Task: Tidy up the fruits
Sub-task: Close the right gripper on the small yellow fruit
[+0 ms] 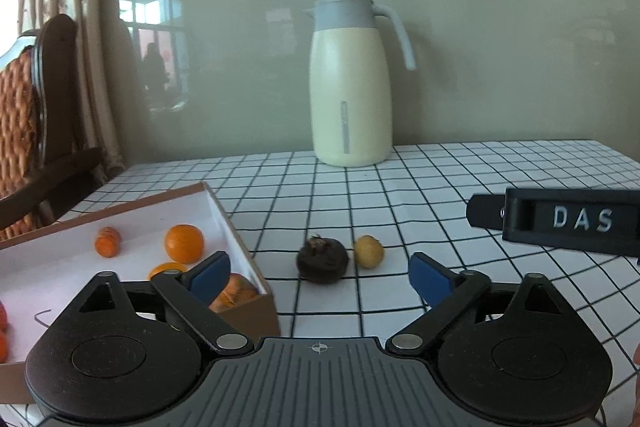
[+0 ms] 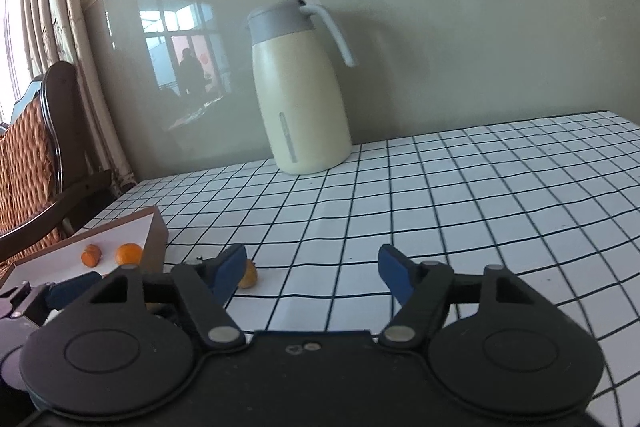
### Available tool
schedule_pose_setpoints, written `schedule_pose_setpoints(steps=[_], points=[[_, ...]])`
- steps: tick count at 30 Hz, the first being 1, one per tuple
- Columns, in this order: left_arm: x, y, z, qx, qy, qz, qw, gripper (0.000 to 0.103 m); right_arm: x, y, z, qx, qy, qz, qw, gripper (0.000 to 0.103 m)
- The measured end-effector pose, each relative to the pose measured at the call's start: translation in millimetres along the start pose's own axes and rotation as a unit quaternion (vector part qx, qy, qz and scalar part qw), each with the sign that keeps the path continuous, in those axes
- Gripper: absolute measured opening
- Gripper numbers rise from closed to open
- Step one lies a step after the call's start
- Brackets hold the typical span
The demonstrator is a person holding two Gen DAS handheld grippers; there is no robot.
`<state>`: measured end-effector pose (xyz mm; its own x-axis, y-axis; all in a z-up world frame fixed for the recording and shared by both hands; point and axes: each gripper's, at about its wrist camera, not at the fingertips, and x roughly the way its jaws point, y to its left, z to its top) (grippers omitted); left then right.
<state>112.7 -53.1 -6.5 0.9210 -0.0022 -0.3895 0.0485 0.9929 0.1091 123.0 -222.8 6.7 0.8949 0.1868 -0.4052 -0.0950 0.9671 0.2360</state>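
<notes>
On the checked tablecloth [image 1: 440,187] in the left wrist view, two loose fruits lie side by side just ahead of the left gripper [image 1: 319,277]: one dark brown round fruit [image 1: 322,262] and one small yellowish fruit [image 1: 368,251] to its right. Its jaws stand spread with nothing between the pads. At the near left sits one shallow cardboard box [image 1: 240,247] holding at least four orange fruits [image 1: 184,243], with more orange cut off at the left edge, so the count is uncertain. One cream thermos jug [image 1: 350,83] stands far back by the wall. The other gripper's black finger pokes in from the right.

Over in the right wrist view, the right gripper [image 2: 312,273] hangs low over bare cloth, jaws apart and empty. The yellowish fruit [image 2: 248,275] peeps out just behind its left finger; the dark one is mostly hidden. Two oranges show in the box [image 2: 154,239].

My guess at the risks: both loose fruits are round and nearly touching, so closing on one could nudge the other into rolling away. The two grippers are also close together, and could knock fingers if both go for the pair.
</notes>
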Motion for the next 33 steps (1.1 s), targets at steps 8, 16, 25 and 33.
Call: schedule_pose_setpoints(steps=[8,16,25,33], points=[[1.1,14.4,1.9,-0.002,-0.004,0.035,0.9994,0.09,28.1,16.3,-0.4,-0.009,0.036,0.024,0.999,0.038],[7.0,28.0,2.0,-0.007,0.004,0.047,0.9989,0.087,55.5,33.3,-1.1,-0.012,0.062,0.034,0.997,0.03],[12.2,36.3,2.1,-0.01,0.012,0.055,0.9984,0.087,74.8,39.0,-1.8,-0.007,0.08,0.04,0.996,0.027],[12.6,41.6,0.3,-0.007,0.014,0.062,0.998,0.087,86.1,43.1,-4.9,-0.001,0.095,0.04,0.995,0.021]])
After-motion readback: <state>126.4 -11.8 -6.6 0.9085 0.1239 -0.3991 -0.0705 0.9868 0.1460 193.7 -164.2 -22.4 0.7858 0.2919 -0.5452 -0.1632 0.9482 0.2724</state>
